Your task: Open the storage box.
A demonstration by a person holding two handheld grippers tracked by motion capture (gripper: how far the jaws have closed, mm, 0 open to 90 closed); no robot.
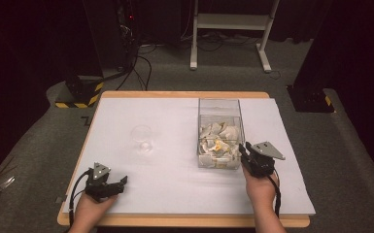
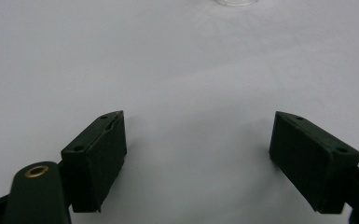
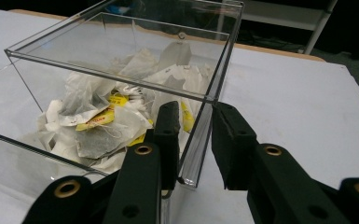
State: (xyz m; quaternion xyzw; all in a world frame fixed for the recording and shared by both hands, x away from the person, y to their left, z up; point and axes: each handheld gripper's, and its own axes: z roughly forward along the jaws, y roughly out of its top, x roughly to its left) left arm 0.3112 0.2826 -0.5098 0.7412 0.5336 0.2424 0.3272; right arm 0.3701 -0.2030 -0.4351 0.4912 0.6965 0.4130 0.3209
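At box [image 1: 219, 131] corner: right tool [image 3: 193, 140] pinching wall | left tool [image 2: 198, 158] low, spread

Right gripper [image 1: 246, 150] at the near right corner of a clear box [image 1: 219, 110] of tea bags [image 1: 218, 141], glass cup [image 1: 142, 138] up and left of it, left gripper [image 1: 121, 183] resting on the white table [image 1: 175, 184]

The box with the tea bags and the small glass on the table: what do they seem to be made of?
The box looks like clear acrylic or similar hard plastic: flat see-through walls, sharp glossy edges, open top. The tea bags inside look like thin white filter paper, crumpled, with yellow paper tags. The small glass is clear and shiny, glass or plastic; it is too faint to tell which.
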